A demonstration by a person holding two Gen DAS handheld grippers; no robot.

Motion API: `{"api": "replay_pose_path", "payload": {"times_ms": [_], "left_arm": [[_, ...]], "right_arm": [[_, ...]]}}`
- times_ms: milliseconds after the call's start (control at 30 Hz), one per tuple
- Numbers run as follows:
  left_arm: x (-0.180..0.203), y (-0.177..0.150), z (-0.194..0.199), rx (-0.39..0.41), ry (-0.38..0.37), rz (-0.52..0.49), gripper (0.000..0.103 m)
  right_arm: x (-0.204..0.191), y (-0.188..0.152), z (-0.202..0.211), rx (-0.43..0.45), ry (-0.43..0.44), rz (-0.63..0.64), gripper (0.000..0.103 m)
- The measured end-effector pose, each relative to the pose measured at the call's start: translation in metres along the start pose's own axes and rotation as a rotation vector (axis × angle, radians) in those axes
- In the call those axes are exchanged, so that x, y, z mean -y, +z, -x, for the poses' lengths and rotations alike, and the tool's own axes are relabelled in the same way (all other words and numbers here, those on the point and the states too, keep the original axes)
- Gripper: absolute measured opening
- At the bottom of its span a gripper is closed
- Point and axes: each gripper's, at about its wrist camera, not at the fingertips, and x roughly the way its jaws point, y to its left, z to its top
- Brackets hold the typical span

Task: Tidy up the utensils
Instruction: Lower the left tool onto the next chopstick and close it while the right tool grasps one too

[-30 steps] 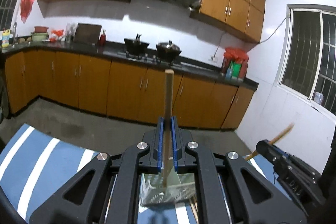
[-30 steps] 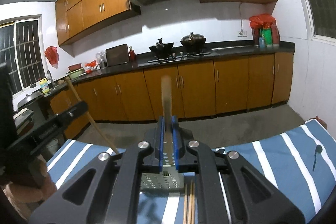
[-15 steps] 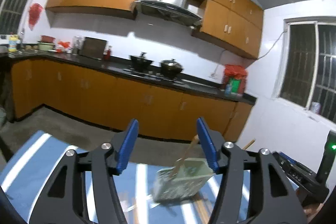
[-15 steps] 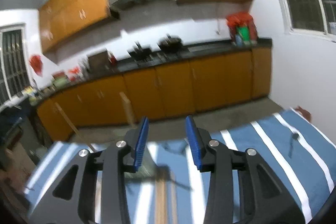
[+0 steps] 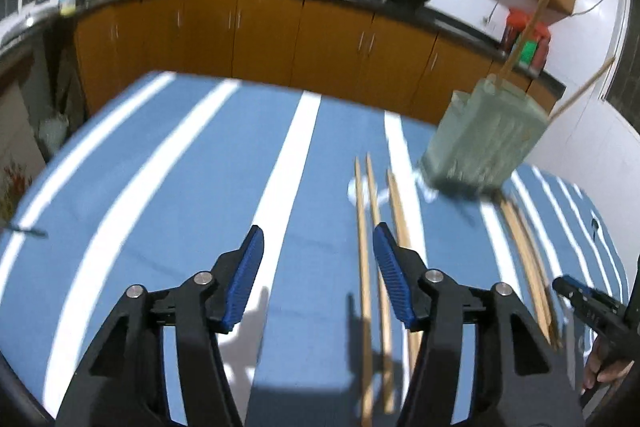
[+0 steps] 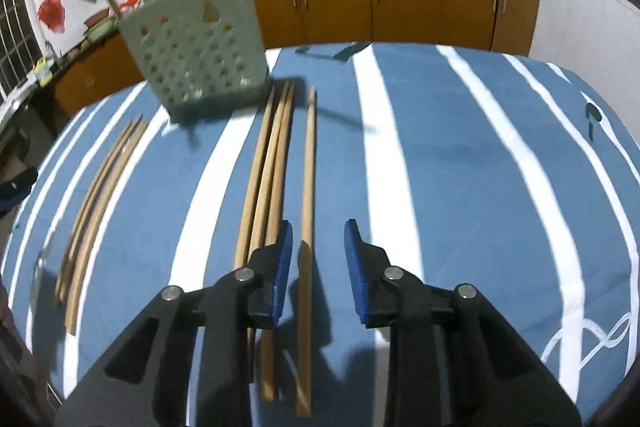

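Note:
A pale green perforated utensil holder (image 6: pixel 198 47) stands on the blue striped tablecloth with two chopsticks sticking out of it; it also shows in the left wrist view (image 5: pixel 486 139). Several wooden chopsticks lie on the cloth. My left gripper (image 5: pixel 318 277) is open and empty above the cloth, with a group of chopsticks (image 5: pixel 374 267) just right of it. My right gripper (image 6: pixel 316 267) is open and empty, low over a single chopstick (image 6: pixel 307 195), with a bundle of three (image 6: pixel 266 179) at its left finger. Another bundle (image 6: pixel 100 187) lies further left.
The blue and white striped tablecloth (image 6: pixel 460 155) covers the table. Orange kitchen cabinets (image 5: pixel 280 35) and a dark counter with pots stand behind the table's far edge. The other gripper shows at the right edge of the left wrist view (image 5: pixel 592 311).
Both grippers let go of the chopsticks they held, which now stand in the holder. Both opened, pulled back and tilted down toward the chopsticks on the cloth.

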Motion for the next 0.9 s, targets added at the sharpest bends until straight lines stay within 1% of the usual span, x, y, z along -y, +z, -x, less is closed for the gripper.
{"api": "replay_pose_path", "payload": {"times_ms": [33, 100, 167, 300, 400, 600, 700, 833, 900], "left_arm": [[0.001, -0.005, -0.003, -0.017, -0.006, -0.003, 0.054], [0.003, -0.010, -0.009, -0.036, -0.012, -0.014, 0.051], [0.008, -0.012, -0.011, -0.055, -0.026, -0.034, 0.045], [0.017, -0.012, -0.018, -0.091, -0.056, -0.065, 0.034], [0.024, -0.020, -0.023, -0.116, -0.076, -0.086, 0.028], [0.034, -0.027, -0.033, -0.159, -0.063, -0.124, 0.022], [0.035, -0.029, -0.037, -0.181, -0.045, -0.136, 0.022], [0.038, -0.030, -0.038, -0.175, -0.031, -0.155, 0.022], [0.039, -0.030, -0.039, -0.174, -0.029, -0.158, 0.021]], "right_arm": [[0.001, -0.001, -0.002, -0.004, -0.005, 0.006, 0.027], [-0.002, -0.001, -0.007, -0.019, -0.027, 0.021, 0.019], [-0.003, -0.001, -0.009, -0.014, -0.057, 0.035, 0.009], [0.003, 0.001, -0.007, -0.015, -0.086, 0.012, 0.008], [0.008, 0.002, -0.007, -0.014, -0.093, 0.000, 0.008], [0.011, 0.001, -0.006, -0.014, -0.092, -0.007, 0.008], [0.011, 0.001, -0.006, -0.014, -0.091, -0.007, 0.008], [0.011, 0.001, -0.006, -0.015, -0.090, -0.006, 0.009], [0.011, 0.001, -0.006, -0.016, -0.084, -0.007, 0.011]]}}
